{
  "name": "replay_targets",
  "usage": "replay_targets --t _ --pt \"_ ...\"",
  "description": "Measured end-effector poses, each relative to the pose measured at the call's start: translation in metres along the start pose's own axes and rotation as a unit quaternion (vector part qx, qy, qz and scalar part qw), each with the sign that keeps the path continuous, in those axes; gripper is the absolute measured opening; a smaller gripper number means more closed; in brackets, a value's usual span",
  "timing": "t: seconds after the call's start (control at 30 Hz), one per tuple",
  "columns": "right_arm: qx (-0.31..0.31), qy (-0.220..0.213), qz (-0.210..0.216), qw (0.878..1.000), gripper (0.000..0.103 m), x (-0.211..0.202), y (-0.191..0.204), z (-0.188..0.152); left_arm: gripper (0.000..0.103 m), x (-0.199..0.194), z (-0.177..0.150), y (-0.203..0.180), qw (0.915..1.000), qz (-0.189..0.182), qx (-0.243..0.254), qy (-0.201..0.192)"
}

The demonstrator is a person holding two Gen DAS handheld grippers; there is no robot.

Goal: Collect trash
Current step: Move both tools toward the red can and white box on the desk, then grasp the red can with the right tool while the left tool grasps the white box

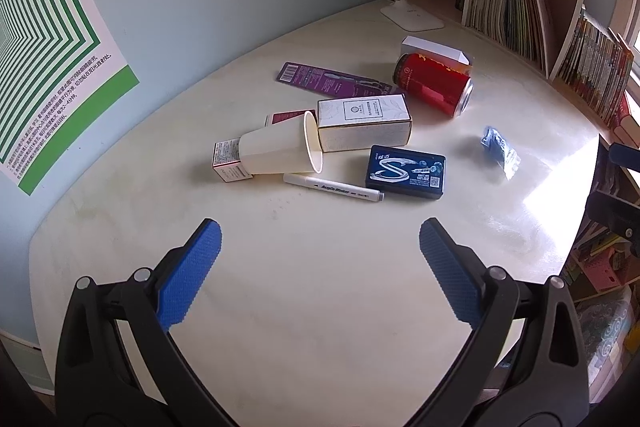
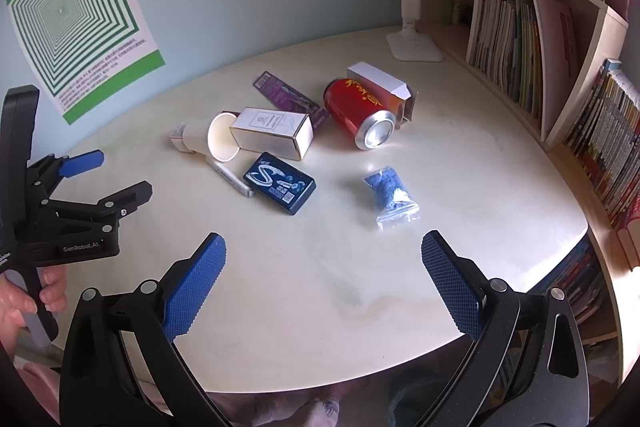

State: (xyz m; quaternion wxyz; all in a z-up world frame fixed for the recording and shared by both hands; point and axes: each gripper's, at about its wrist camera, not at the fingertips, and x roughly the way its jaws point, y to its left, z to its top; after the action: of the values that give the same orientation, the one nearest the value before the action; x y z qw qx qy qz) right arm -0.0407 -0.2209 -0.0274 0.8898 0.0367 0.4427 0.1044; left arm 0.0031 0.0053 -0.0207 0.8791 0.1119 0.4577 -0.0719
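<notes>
**Trash strewn mid-desk**

A red can [image 1: 434, 84] lies on its side at two o'clock. A paper cup [image 1: 280, 149] lies tipped at nine, mouth against a white carton [image 1: 364, 123]. A dark blue box [image 1: 406, 173] lies flat at five, a blue baggie [image 1: 500, 151] at three.

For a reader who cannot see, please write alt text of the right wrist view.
The open right gripper hovers over a pale table with litter: a tipped red can, a paper cup, a white box, a dark blue box, a marker and a blue bag. The left gripper is at left.
</notes>
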Motion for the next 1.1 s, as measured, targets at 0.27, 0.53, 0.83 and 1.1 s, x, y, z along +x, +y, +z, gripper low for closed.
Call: replay_targets --t 0.27,0.53,0.83,1.1 --pt "-0.010 0.002 0.000 1.000 0.097 0.001 0.004 0.002 0.096 0.005 0.002 0.010 0.9996 -0.026 0.008 0.004" --pt "-0.013 0.007 -0.004 1.000 0.097 0.006 0.010 0.008 0.096 0.020 0.007 0.025 0.9980 -0.023 0.057 0.012" --pt "-0.012 0.017 -0.001 1.000 0.097 0.024 0.007 0.021 0.096 0.040 0.019 0.035 0.9949 -0.015 0.097 0.022" --pt "-0.040 0.034 0.027 0.998 0.097 0.059 -0.017 0.055 0.096 0.058 0.050 0.013 0.9922 0.005 0.123 0.020"
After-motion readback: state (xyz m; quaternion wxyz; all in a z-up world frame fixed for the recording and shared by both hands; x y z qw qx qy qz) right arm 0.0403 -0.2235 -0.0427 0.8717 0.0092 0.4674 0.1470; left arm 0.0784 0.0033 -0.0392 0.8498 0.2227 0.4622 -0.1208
